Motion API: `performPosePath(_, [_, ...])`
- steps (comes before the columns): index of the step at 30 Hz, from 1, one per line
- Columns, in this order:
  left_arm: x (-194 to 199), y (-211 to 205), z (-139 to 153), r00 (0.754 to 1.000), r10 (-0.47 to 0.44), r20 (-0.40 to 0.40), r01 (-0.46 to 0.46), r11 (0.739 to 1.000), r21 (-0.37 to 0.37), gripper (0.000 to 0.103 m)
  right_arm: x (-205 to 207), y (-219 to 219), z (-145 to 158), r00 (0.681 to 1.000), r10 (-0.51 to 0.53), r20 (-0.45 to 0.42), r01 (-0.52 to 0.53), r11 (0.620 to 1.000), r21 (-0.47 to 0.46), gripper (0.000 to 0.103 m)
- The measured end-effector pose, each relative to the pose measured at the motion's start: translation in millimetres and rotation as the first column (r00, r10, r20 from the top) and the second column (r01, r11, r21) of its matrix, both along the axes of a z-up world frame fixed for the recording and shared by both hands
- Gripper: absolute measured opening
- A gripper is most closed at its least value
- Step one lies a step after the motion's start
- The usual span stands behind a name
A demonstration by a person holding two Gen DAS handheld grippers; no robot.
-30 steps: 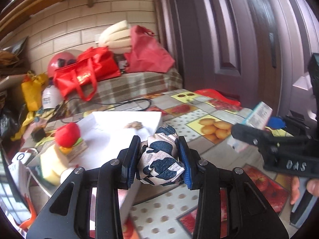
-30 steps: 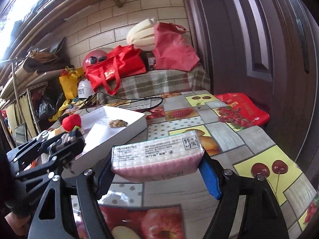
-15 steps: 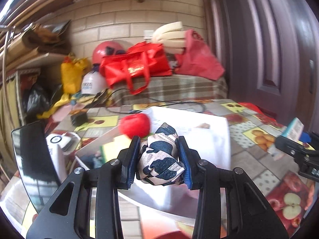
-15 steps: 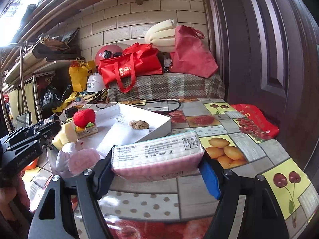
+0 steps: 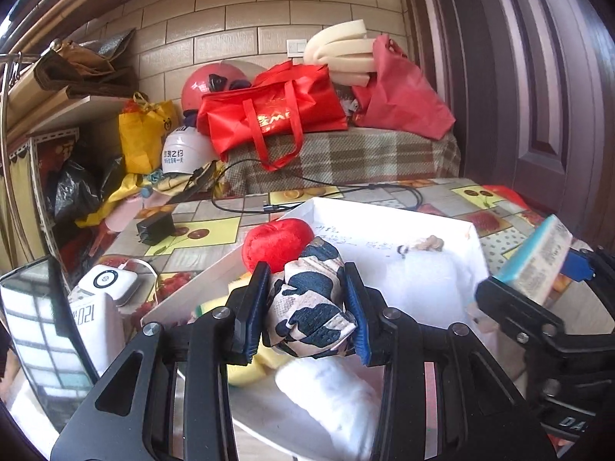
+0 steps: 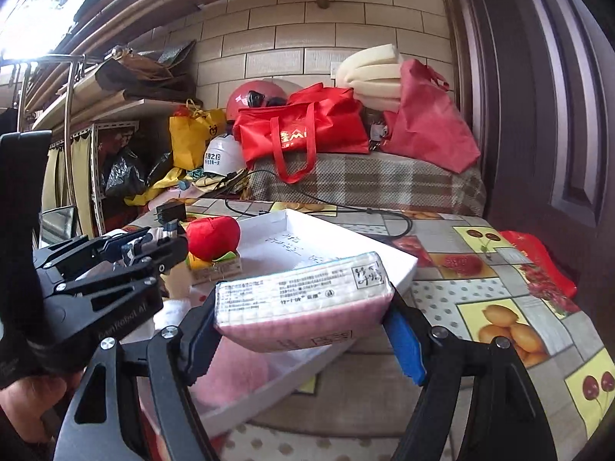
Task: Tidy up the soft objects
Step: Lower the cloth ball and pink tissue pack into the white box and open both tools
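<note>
My left gripper [image 5: 307, 311] is shut on a cow-patterned cloth bundle [image 5: 307, 307] and holds it above the white box [image 5: 423, 226]. The box holds a red plush apple [image 5: 276, 244], a yellow sponge [image 5: 246, 368], a white fluffy item [image 5: 330, 395] and a small brown item [image 5: 430, 244]. My right gripper [image 6: 303, 330] is shut on a pink tissue pack [image 6: 303, 299], above the box's near right edge [image 6: 407, 269]. The right gripper also shows in the left wrist view [image 5: 538, 288]. A pink fluffy item [image 6: 234, 372] lies in the box under the pack.
A black charger [image 5: 155, 228] with its cable, a white power bank [image 5: 98, 330] and a small white device [image 5: 107, 280] lie left of the box. A red packet [image 6: 538, 261] lies at the table's right edge by the door. Bags and helmets crowd the plaid bench [image 5: 346, 161] behind.
Both grippers have moved left over the white box, each still holding its item. The box and its contents now lie right below them.
</note>
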State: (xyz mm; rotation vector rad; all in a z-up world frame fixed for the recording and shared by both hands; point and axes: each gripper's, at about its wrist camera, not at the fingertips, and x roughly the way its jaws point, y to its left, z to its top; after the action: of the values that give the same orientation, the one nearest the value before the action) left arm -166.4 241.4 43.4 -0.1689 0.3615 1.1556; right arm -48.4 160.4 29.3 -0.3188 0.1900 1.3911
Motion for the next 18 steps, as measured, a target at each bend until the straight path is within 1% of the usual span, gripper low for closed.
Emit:
performPosePath(3, [4, 13, -2, 1.0, 0.012, -0.016, -0.012, 1.0, -0.018, 0.037, 2, 19, -1, 1.0, -0.006, 0.009, 0.006, 1.0, -0.015, 0.076])
performPosePath(8, [11, 30, -6, 0.999, 0.01, -0.05, -0.013, 0.998, -0.061, 0.037, 10, 47, -1, 1.0, 0.01, -0.023, -0.011, 0.999, -0.048, 0.076])
performPosePath(11, [14, 32, -8, 0.998, -0.001, -0.062, -0.003, 0.998, -0.066, 0.037, 14, 51, -2, 0.999, 0.001, -0.048, -0.004, 0.997, -0.071, 0.076])
performPosePath(18, [16, 34, -7, 0.998, -0.014, -0.065, 0.009, 0.998, -0.066, 0.037, 16, 48, -2, 0.998, -0.005, -0.057, 0.002, 0.998, -0.061, 0.078])
